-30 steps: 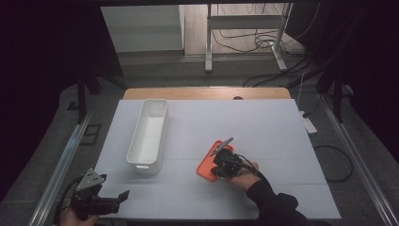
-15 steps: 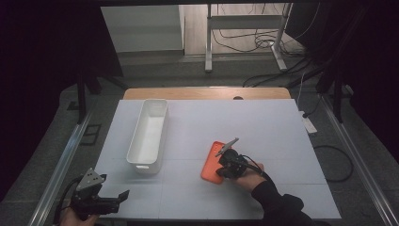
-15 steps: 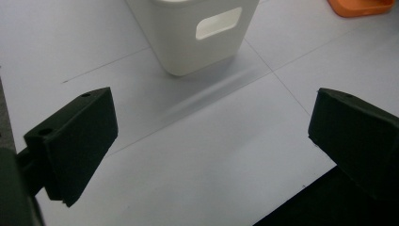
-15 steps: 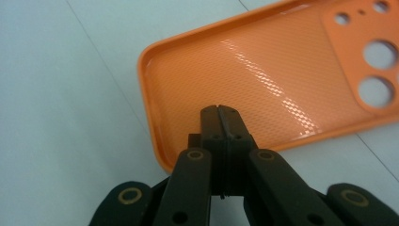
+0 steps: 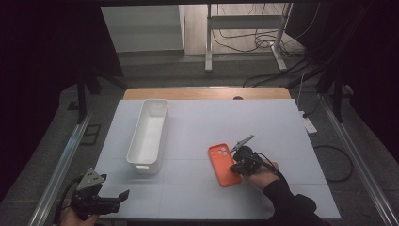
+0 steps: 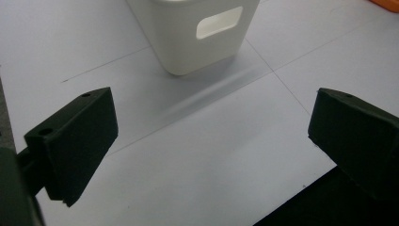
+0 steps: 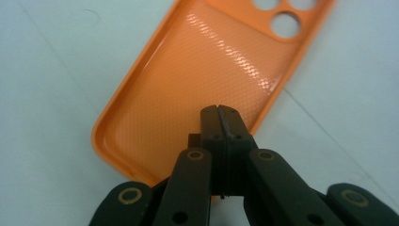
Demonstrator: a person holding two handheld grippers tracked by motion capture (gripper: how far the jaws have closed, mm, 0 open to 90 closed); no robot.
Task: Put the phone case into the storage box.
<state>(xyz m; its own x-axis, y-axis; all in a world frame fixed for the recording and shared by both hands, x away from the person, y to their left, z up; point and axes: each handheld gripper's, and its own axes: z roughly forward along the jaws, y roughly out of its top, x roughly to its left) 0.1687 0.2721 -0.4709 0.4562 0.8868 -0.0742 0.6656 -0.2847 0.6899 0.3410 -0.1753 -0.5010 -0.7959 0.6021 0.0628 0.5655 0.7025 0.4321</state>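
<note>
The orange phone case [image 7: 207, 80] looks like soft plastic, its inside glossy with a fine woven texture. The white bin [image 6: 197, 33] is smooth matt plastic; the table [image 5: 263, 127] matt.

Bright lit table, dark surroundings, soft shadows, blurry close-ups

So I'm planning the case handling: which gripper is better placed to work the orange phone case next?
Right: the right gripper, shut, sits over the orange phone case; the left gripper waits open at the table's near corner.
</note>
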